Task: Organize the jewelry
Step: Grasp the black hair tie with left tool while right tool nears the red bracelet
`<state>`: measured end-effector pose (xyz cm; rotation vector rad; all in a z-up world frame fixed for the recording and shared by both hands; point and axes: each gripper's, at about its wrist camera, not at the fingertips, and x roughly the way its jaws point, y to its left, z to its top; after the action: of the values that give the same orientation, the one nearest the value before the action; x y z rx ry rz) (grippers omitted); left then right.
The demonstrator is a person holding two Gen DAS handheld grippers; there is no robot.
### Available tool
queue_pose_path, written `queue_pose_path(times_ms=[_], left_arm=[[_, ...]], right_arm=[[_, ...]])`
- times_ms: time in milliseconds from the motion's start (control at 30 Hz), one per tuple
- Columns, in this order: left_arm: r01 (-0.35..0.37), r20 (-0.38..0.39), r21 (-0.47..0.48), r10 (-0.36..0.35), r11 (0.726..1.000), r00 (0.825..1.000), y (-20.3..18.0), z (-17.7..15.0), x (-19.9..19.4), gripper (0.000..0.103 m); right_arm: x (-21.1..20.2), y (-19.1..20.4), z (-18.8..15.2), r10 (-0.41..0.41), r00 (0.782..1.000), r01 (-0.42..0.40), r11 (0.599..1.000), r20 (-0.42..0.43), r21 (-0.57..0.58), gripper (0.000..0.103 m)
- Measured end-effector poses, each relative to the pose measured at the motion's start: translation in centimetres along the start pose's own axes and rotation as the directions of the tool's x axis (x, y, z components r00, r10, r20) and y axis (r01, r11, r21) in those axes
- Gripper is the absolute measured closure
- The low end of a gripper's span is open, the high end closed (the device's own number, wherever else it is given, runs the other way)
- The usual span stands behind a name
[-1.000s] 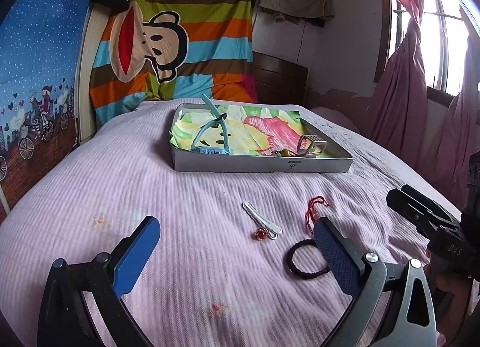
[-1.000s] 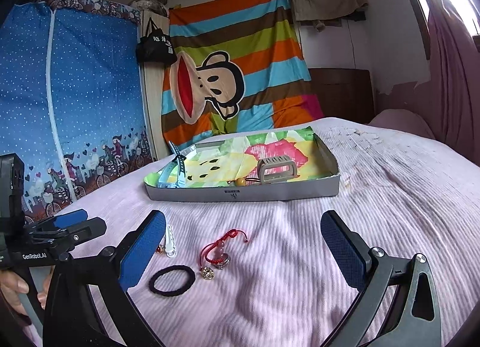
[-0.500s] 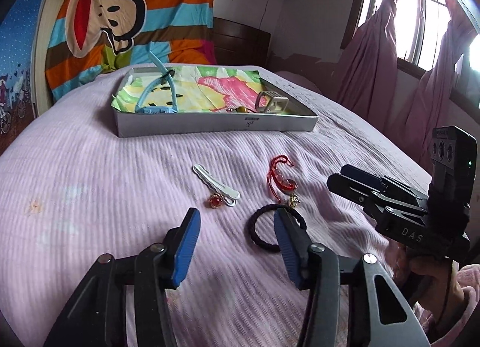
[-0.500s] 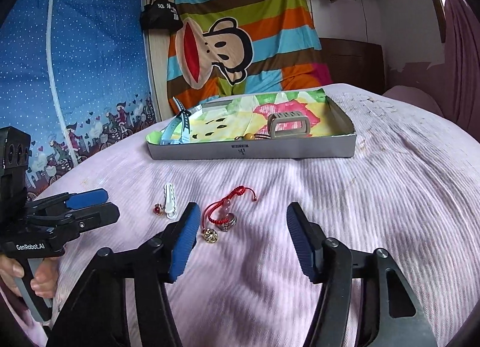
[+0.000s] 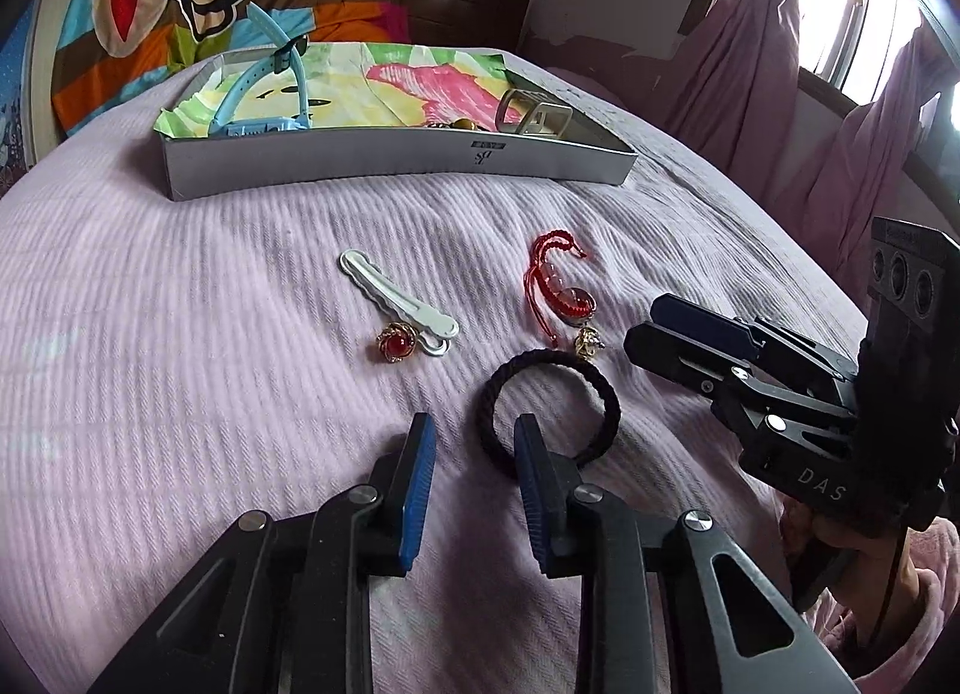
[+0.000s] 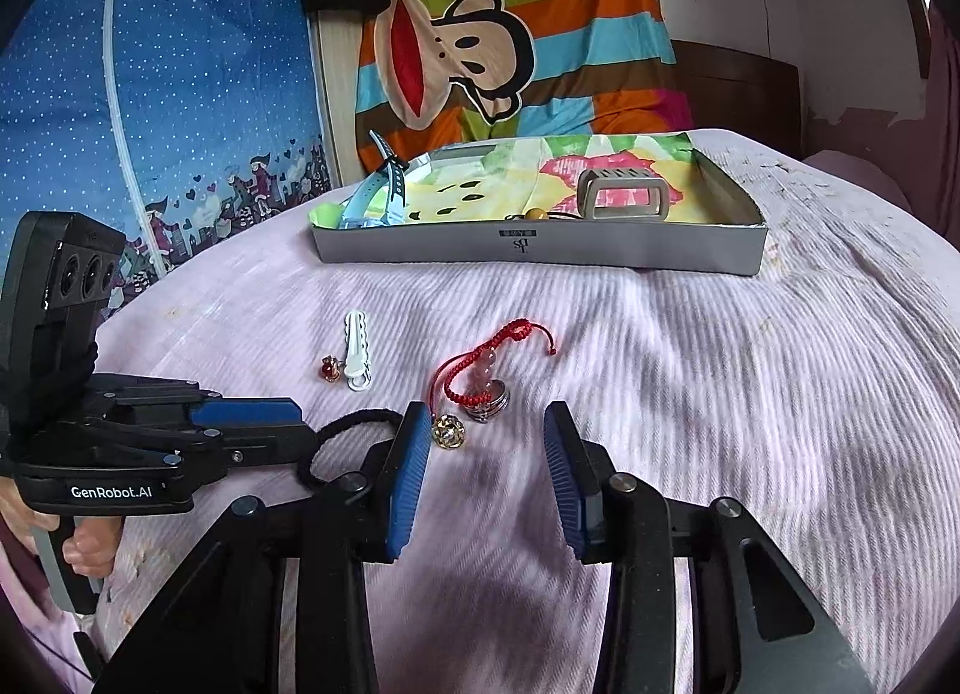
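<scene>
A black hair tie (image 5: 549, 412) lies on the pink bedspread. My left gripper (image 5: 474, 442) is open, jaws partly closed, straddling the tie's near-left edge. A red cord bracelet with beads (image 5: 555, 292), a gold bead charm (image 6: 449, 431), a white hair clip (image 5: 399, 295) and a red-stone ring (image 5: 396, 341) lie beyond. My right gripper (image 6: 487, 436) is open, low over the bedspread just before the bracelet (image 6: 480, 370) and charm. The grey box tray (image 6: 540, 253) stands farther back.
The tray holds a blue watch (image 5: 264, 93), a grey hair claw (image 6: 621, 196) and a small beaded piece (image 6: 534, 215). A striped monkey blanket (image 6: 480, 33) hangs behind. Pink curtains (image 5: 810, 93) hang at the window on the right.
Both grippers have moved forward and down toward the loose jewelry, and both have narrowed their jaws. The left now straddles the hair tie's edge; the right sits by the gold charm.
</scene>
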<state>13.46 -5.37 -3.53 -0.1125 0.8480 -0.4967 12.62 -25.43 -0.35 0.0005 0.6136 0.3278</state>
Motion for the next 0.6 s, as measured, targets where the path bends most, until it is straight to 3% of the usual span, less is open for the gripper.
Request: queue_pose_path(times_ms=[200, 367, 600], left_arm=[[-0.014, -0.034, 0.014, 0.014, 1.000, 0.999, -0.3, 0.2, 0.9, 0.080], [-0.018, -0.041, 0.019, 0.019, 1.000, 0.999, -0.5, 0.1, 1.3, 0.096], [-0.053, -0.005, 0.017, 0.053, 0.998, 0.999, -0.5, -0.3, 0.8, 0.097]], right_arm=[[0.8, 0.3, -0.2, 0.004, 0.999, -0.004, 1.000, -0.032, -0.011, 0.074], [1.3, 0.3, -0.3, 0.009, 0.999, -0.009, 1.000, -0.054, -0.012, 0.074], [2.2, 0.7, -0.4, 0.024, 0.996, -0.025, 1.000, -0.084, -0.018, 0.074]])
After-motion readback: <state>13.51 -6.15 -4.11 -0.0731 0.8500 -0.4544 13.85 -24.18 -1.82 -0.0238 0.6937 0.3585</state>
